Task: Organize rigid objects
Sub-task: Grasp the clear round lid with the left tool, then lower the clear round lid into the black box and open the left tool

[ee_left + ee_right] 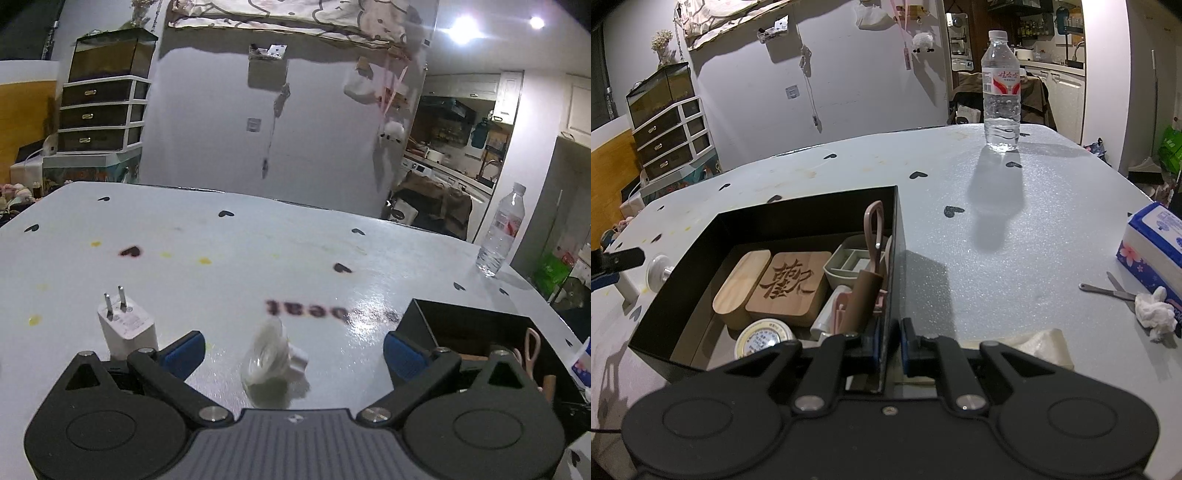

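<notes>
In the left wrist view my left gripper (293, 345) stands open wide over the white table. A small clear glass spotlight bulb (271, 360) lies on its side between the blue pads (184, 352), touching neither. A white plug charger (125, 326) stands just outside the left finger, prongs up. In the right wrist view my right gripper (891, 339) is shut on the right wall of the black box (895, 258). The box holds two wooden lidded cases (790, 284), pink scissors (873, 236), a grey tray and a round tin. The bulb (659, 273) lies left of the box.
A water bottle (1001, 88) stands at the table's far side. At the right edge lie a tissue pack (1152, 240), metal tweezers (1108, 290) and a crumpled tissue (1154, 312). A cream cloth (1045, 341) lies near my right gripper. Drawers stand beyond the table.
</notes>
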Tool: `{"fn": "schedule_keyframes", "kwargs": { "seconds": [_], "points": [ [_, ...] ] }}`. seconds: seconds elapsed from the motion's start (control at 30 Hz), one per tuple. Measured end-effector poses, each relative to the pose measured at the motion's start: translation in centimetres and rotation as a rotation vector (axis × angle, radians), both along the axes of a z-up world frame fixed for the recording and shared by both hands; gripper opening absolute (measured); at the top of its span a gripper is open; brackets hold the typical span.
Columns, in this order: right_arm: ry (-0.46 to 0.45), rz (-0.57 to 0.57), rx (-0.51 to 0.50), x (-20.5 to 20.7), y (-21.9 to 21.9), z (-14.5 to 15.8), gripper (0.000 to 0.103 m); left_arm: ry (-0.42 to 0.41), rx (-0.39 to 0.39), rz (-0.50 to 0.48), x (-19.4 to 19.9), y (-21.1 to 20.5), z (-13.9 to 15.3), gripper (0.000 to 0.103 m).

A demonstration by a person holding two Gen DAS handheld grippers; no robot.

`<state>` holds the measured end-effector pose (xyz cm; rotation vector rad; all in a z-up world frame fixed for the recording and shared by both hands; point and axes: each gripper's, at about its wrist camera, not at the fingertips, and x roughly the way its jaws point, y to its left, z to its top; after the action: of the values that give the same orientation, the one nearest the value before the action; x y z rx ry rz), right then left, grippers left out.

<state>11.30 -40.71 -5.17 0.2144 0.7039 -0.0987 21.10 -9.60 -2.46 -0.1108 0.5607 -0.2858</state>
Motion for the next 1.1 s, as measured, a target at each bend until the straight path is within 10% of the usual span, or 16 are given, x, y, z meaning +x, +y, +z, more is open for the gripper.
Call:
{"fn": "schedule_keyframes", "kwargs": {
  "seconds": [0.57, 0.87, 1.1],
  "points": [
    [0.0, 0.0, 0.0, 0.0, 0.0, 0.0, 0.012, 0.087, 0.047, 0.022, 2.3, -0.4, -2.3, 0.014],
    [-0.001, 0.001, 0.0, 0.0, 0.0, 0.0, 0.012, 0.035, -0.028, -0.024, 1.0, -0.2, -0.9, 0.011],
    [-0.001, 0.0, 0.0, 0.0, 0.0, 0.0, 0.012, -0.031, -0.177, -0.26, -1.8, -2.1, 3.4, 0.011]
  ]
}}
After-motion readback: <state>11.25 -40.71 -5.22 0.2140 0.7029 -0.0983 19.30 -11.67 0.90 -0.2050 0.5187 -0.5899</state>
